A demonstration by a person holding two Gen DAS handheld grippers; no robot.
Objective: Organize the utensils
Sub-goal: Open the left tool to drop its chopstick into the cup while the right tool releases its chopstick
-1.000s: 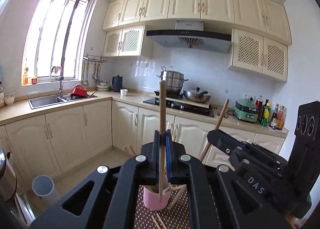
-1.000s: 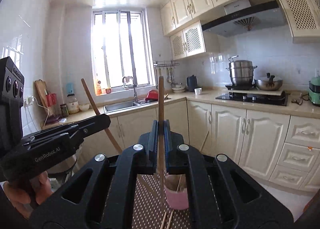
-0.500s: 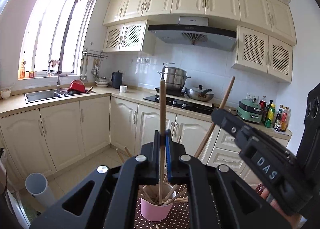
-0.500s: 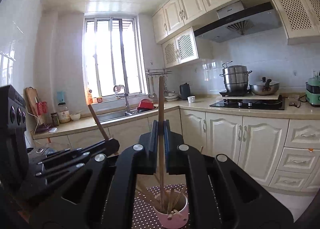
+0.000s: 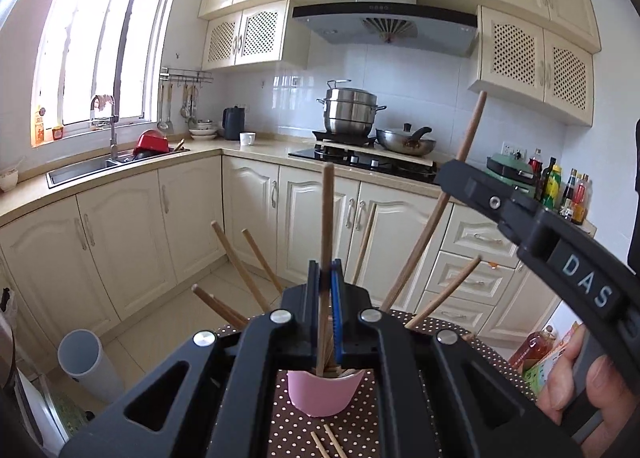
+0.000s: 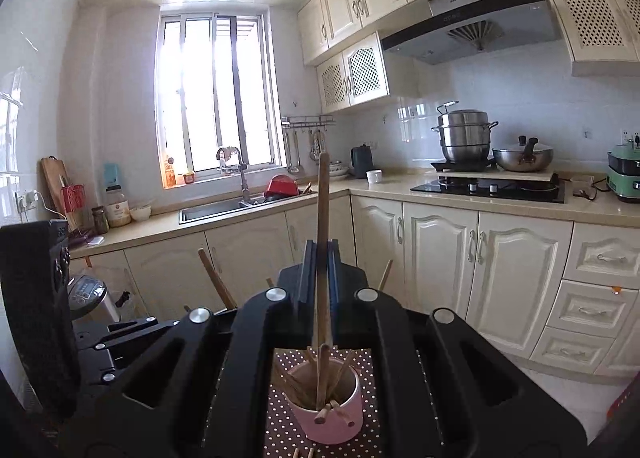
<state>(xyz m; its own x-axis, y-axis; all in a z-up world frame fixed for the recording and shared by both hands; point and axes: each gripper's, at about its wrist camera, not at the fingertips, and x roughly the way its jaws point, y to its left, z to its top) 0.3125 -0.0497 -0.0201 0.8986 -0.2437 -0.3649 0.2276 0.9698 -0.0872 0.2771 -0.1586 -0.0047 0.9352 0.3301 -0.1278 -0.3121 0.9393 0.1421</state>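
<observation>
We have a wooden chopstick upright in the left tongs, clenched on its shaft, its lower end dipping inside the rim of the pink cup. The right tongs are clenched on a second chopstick, likewise upright, its tip down among the sticks already standing in the same pink cup. In the left view that second chopstick slants up toward 1 o'clock, with the right tongs coming in from 3 o'clock and a hand behind them.

The cup sits on a brown dotted cloth over the tabletop, and its sticks fan out from 10 to 2 o'clock. Two loose chopsticks lie on the cloth at 6 o'clock of the cup, not yet gathered.

To do this step well, we judge each stick should go down until its tip rests on the cup's bottom before the tongs let go, one side at a time, so the two tools don't knock each other. The left stick's tip is hidden by the tongs' frame, so it may be touching the bottom already; we cannot say. Lift straight up after release, clear of the fanned sticks, or the light cup could tip.
</observation>
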